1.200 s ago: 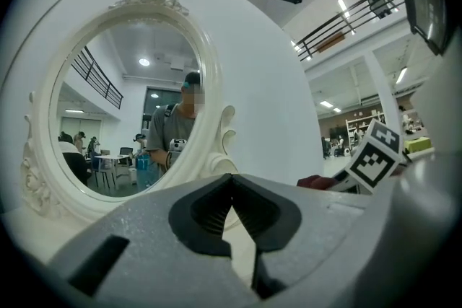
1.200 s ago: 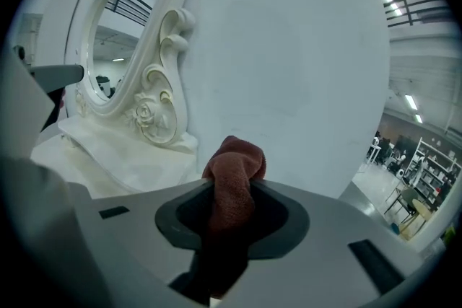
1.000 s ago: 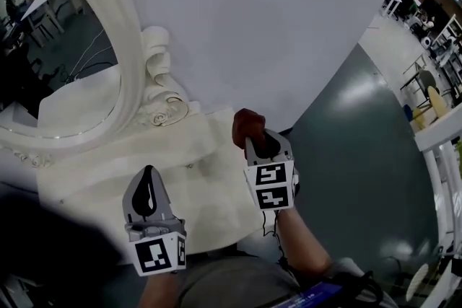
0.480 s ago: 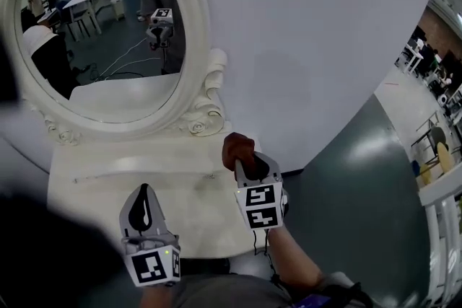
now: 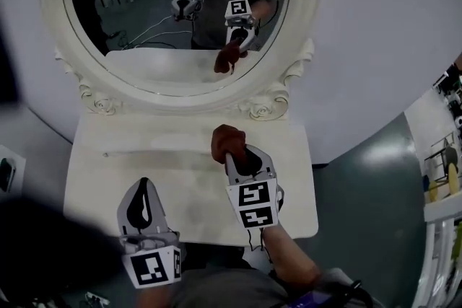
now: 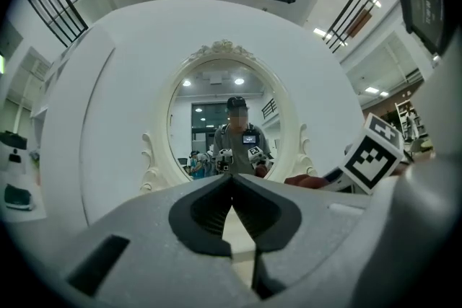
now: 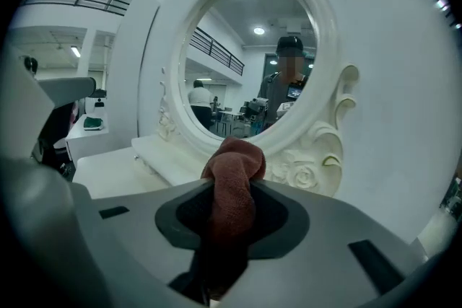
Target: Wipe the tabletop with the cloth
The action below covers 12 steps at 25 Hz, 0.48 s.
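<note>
My right gripper [image 5: 231, 157] is clenched on the reddish-brown cloth [image 5: 225, 142], and in the right gripper view [image 7: 229, 207] the jaws press on it from both sides. A rounded bunch of the cloth [image 7: 233, 168] pokes out past the tips, while its lower end drops into the dark between the jaws where I lose it. From the head view the bunch sits over the back half of the cream tabletop [image 5: 144, 169], right of centre and near the carved foot of the oval mirror [image 5: 180, 3]. I cannot tell whether it touches the surface, because the gripper covers its underside. My left gripper [image 5: 144, 189] sits above the front edge of the tabletop, well left of the cloth. In its own view [image 6: 232, 182] the jaws are closed tip to tip with nothing between them, and only a sliver of pale tabletop shows in the slot below. The right gripper's marker cube [image 6: 374, 154] cuts in at that view's right edge, with a scrap of cloth beside it. A faint long streak [image 5: 144, 152] runs across the tabletop, too dim to identify. The tabletop's near edge is hidden behind my grippers and body, and the head view's lower left is a dark blur. The mirror shows me and both grippers in reflection, small and partly cropped by its frame [image 5: 278, 94].
</note>
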{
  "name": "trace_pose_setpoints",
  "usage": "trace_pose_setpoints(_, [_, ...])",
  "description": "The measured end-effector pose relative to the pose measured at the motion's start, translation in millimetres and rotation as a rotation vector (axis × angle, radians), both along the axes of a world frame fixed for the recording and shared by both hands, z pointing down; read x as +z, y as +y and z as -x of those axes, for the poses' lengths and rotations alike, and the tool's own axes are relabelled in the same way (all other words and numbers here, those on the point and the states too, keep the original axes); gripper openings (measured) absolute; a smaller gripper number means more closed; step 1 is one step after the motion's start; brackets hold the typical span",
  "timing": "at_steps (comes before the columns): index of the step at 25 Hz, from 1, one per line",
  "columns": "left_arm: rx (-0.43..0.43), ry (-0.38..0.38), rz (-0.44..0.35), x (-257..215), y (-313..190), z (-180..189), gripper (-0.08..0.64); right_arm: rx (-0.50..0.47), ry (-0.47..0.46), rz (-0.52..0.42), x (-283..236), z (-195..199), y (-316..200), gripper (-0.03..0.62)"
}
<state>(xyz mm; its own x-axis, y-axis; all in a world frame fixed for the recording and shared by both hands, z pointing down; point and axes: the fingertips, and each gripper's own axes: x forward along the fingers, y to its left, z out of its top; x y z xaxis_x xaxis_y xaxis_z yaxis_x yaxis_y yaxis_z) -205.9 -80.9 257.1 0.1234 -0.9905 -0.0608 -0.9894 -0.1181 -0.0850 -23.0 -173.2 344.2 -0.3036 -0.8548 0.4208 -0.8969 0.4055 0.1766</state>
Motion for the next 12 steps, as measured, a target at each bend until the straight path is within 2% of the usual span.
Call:
trace_pose_setpoints(7, [-0.046,-0.008,0.066,29.3,-6.5,65.6,0.011,-0.068,-0.017,0.063,44.9,75.9,0.9,0.103])
trace_pose_setpoints(12, [-0.058,0.003,0.131,55.0,-9.5,94.1,0.010,-0.093,-0.014,0.117,77.7,103.7,7.4,0.103])
